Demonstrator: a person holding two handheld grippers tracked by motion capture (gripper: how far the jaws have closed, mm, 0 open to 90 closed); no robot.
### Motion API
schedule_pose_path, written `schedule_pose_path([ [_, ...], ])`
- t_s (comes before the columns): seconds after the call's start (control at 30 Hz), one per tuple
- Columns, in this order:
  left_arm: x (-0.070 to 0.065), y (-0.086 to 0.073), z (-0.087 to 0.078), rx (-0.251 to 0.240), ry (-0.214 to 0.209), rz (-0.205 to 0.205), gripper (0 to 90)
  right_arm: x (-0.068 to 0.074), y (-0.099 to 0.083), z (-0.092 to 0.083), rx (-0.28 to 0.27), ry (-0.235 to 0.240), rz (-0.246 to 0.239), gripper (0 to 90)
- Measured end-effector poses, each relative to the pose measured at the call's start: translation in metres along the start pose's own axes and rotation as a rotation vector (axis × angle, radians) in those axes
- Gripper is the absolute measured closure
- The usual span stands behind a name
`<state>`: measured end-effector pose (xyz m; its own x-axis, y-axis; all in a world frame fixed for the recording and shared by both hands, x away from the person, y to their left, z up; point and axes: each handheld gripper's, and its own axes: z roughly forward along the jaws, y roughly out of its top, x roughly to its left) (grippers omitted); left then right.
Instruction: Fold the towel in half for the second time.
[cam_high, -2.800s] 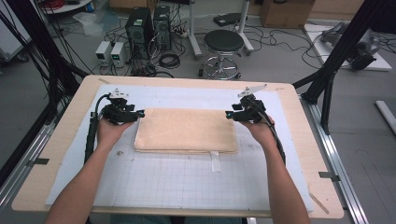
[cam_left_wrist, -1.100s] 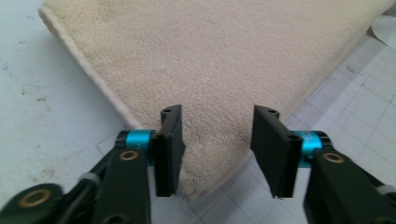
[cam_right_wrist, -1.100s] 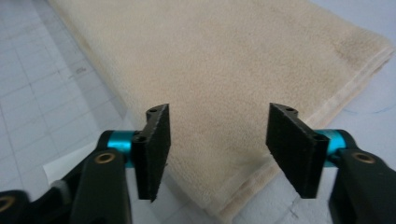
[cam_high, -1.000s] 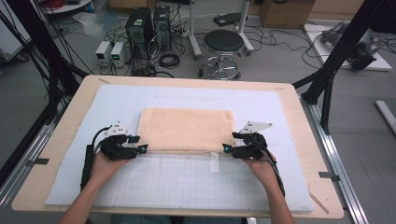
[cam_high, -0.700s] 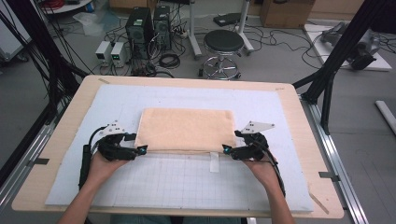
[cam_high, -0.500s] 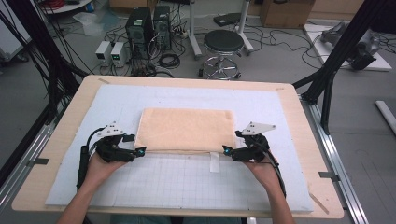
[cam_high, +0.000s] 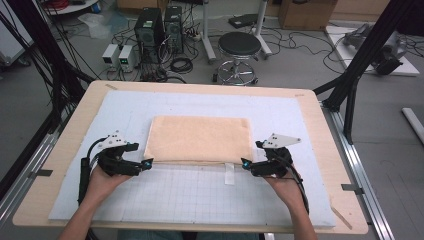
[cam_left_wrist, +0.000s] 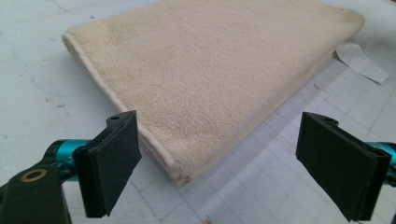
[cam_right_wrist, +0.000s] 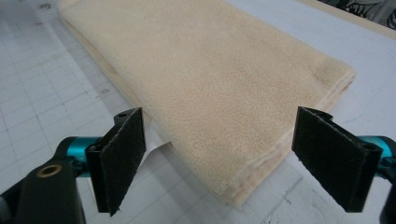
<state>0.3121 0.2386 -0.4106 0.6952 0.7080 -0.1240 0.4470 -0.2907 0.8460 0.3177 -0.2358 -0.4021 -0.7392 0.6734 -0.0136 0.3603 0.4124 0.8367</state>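
A folded beige towel (cam_high: 200, 139) lies flat on the white grid mat (cam_high: 200, 200). My left gripper (cam_high: 148, 163) sits at the towel's near left corner, my right gripper (cam_high: 243, 163) at its near right corner. In the left gripper view the towel (cam_left_wrist: 210, 70) has its corner lying loose between the spread jaws of the left gripper (cam_left_wrist: 219, 140), touching neither pad. The right gripper view shows the same: the towel (cam_right_wrist: 224, 84) reaches between the jaws of the right gripper (cam_right_wrist: 222, 135) without contact. Both pairs of jaws have just been opening.
A small white label (cam_high: 229, 173) lies on the mat just in front of the towel. The mat covers most of a wooden table (cam_high: 65, 150). Behind the table stand a stool (cam_high: 239, 46) and computer cases (cam_high: 157, 25); black frame posts flank both sides.
Both hands came from the towel's far corners down to its near corners. Over the last second they stayed there while both pairs of jaws spread apart.
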Motion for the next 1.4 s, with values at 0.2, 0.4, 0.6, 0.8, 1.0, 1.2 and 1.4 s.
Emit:
schedule_pose_path([
  [0.2,-0.004,-0.001,-0.004,-0.010,0.001,0.006,11.0,0.003,0.000,-0.003,-0.010,-0.003,-0.008,15.4],
  [0.4,-0.009,-0.002,-0.009,-0.013,-0.005,0.015,7.4,0.006,-0.001,-0.006,-0.016,-0.008,-0.014,13.8],
  [0.6,-0.013,-0.004,-0.014,-0.018,-0.001,0.018,6.8,0.010,-0.003,-0.010,-0.018,-0.015,-0.015,13.0],
  [0.8,-0.015,-0.007,-0.019,-0.025,0.007,0.017,6.6,0.014,-0.005,-0.015,-0.021,-0.020,-0.021,12.8],
  [1.0,-0.018,-0.010,-0.025,-0.028,0.010,0.022,6.6,0.017,-0.008,-0.020,-0.025,-0.021,-0.021,12.7],
  [1.2,-0.020,-0.014,-0.032,-0.031,0.021,0.026,6.6,0.018,-0.012,-0.027,-0.033,-0.026,-0.016,12.6],
  [1.4,-0.026,-0.020,-0.040,-0.031,0.033,0.038,6.6,0.020,-0.018,-0.035,-0.033,-0.031,-0.014,12.6],
])
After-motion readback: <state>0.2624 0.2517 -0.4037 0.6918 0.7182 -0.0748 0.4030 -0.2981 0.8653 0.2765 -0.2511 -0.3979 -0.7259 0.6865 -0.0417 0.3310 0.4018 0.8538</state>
